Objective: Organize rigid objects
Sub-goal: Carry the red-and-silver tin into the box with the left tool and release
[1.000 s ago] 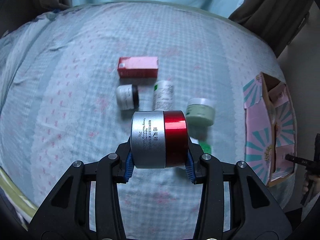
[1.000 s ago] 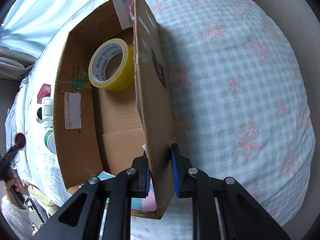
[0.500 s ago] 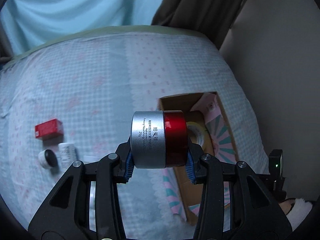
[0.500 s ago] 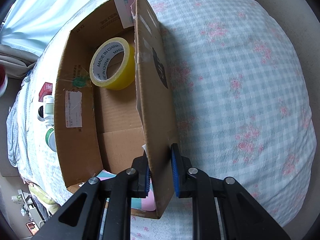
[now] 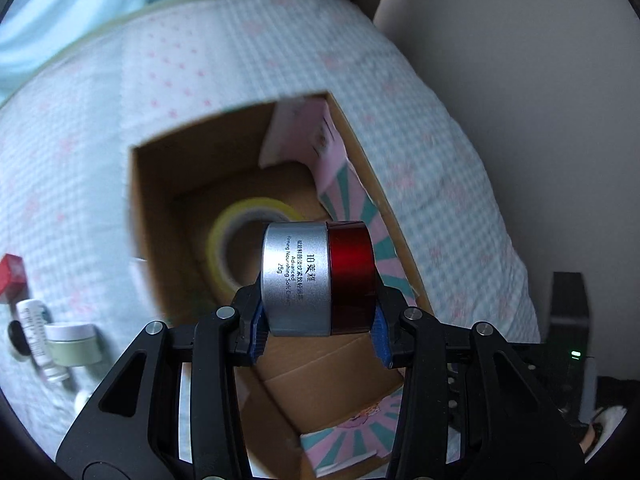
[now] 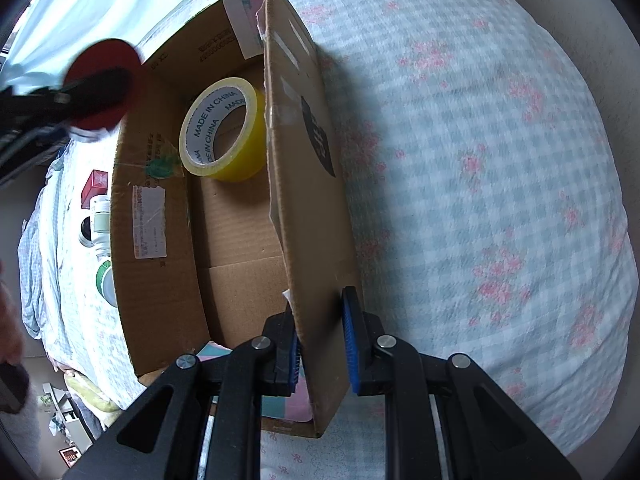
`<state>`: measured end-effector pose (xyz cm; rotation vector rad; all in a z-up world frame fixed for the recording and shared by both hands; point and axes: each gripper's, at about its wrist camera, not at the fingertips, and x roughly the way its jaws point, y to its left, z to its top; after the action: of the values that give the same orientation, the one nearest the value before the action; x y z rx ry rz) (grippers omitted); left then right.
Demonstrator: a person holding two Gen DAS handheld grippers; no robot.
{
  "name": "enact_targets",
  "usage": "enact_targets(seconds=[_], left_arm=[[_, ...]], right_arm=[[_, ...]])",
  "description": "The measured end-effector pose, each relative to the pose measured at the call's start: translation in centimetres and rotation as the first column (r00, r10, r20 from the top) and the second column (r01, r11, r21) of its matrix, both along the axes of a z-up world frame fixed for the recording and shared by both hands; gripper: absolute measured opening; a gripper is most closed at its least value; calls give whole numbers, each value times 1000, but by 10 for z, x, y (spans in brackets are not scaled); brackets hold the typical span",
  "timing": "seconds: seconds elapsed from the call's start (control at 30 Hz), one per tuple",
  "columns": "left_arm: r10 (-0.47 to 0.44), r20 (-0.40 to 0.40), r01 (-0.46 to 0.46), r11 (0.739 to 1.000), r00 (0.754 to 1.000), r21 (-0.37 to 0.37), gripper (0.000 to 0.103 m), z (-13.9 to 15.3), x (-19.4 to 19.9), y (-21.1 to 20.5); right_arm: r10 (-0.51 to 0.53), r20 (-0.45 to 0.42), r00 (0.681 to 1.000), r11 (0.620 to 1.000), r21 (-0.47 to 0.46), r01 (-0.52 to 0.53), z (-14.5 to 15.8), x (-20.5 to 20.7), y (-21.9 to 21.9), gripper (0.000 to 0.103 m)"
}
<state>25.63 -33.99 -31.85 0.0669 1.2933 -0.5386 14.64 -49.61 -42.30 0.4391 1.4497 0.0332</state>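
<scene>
Your left claw [image 5: 318, 330], clenched on the cream jar [image 5: 318, 278], has swung from the bed's leftover items to over the cardboard box [image 6: 156, 216], apparently ready to lower; right claw [image 6: 322, 344] stays clamped on its wall.

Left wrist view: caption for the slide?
Left gripper holds a silver-and-red cream jar over the open cardboard box containing yellow tape.

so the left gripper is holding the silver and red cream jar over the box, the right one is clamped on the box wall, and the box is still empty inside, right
Not quite: the cardboard box is not empty. The right wrist view shows a roll of yellow tape lying inside it. The rest holds: the left gripper grips the silver and red cream jar over the box, and the right gripper is clamped on the box wall.
</scene>
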Motion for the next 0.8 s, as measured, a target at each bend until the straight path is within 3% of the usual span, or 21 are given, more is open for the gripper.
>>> enact_targets(seconds=[0.17,0.4,0.47,0.5,0.53,0.8], left_arm=[[-26,-35,27,999,999,26,38,-26,-4,-12],[-43,-36,45,997,998,61,39,-25,-7,-18],[-42,-42,45,997,998,61,56,-25,-3,-18],[-39,-36,41,997,999,68,99,-23,-2,-18],[-33,-18,34,997,999,64,103,-20,-1,-16],[4,3,-4,999,1000,49,103,-17,-5,2]], right_arm=[[2,1,1000,1000,-2,-2,1,1,1,17],[5,6,1000,1000,3,-5,0,0,0,17],[7,11,1000,1000,3,-7,0,-1,0,17],[5,14,1000,1000,4,-5,0,-2,0,17],[4,14,1000,1000,5,-4,0,-3,-1,17],[-12,17,1000,1000,21,12,-6,-4,-3,17]])
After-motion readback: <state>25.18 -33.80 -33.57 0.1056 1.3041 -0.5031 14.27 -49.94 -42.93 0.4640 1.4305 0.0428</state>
